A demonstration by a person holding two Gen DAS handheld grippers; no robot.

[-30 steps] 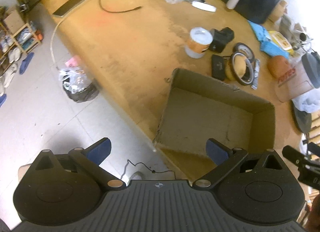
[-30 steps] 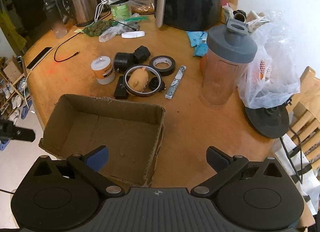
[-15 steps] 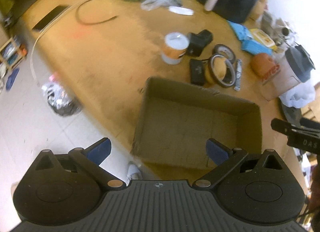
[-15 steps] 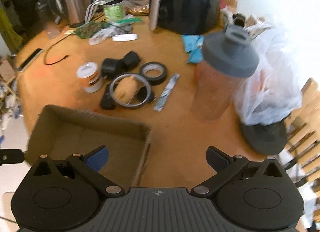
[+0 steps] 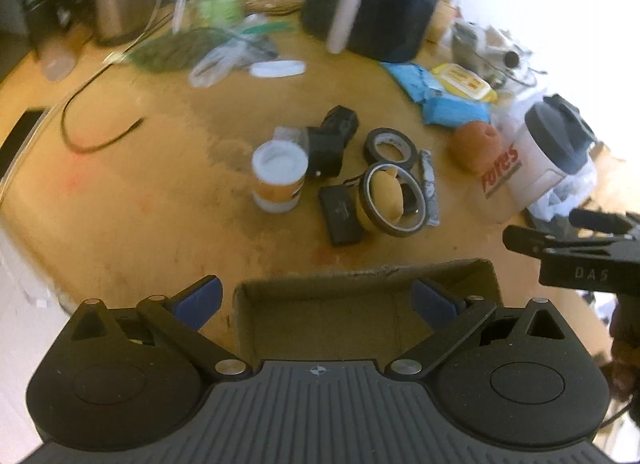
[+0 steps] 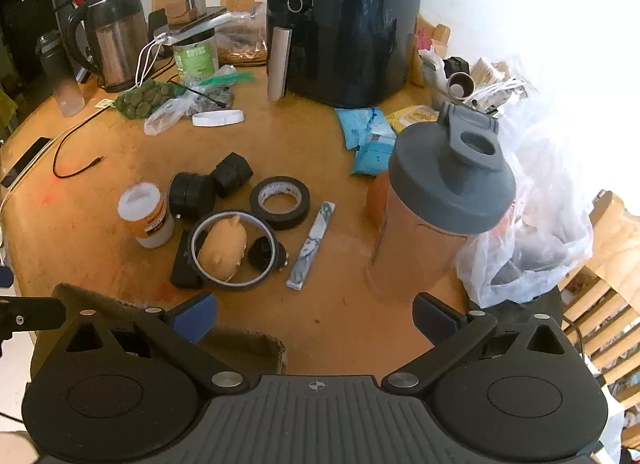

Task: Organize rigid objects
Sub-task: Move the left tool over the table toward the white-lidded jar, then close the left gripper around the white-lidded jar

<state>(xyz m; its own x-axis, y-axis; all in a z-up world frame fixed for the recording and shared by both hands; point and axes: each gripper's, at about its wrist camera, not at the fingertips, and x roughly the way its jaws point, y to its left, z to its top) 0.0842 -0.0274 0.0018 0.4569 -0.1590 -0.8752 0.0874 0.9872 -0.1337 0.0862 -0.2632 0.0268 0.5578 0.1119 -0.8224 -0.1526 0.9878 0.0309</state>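
Two grippers – left gripper (image 5: 316,300) & right gripper (image 6: 314,318) – both spread wide, empty, above cardboard box (image 5: 360,284) on wooden table (image 6: 100,248)

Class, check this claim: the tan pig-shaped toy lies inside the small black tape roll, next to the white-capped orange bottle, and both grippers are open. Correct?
Not quite. The right wrist view shows the tan pig-shaped toy inside the large grey-rimmed tape ring; the small black tape roll holds nothing. The rest stands.

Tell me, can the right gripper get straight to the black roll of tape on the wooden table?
Probably yes. The right gripper is open and empty, and the black roll of tape lies flat ahead of it with bare wooden table between; only the marbled stick lies beside that path.
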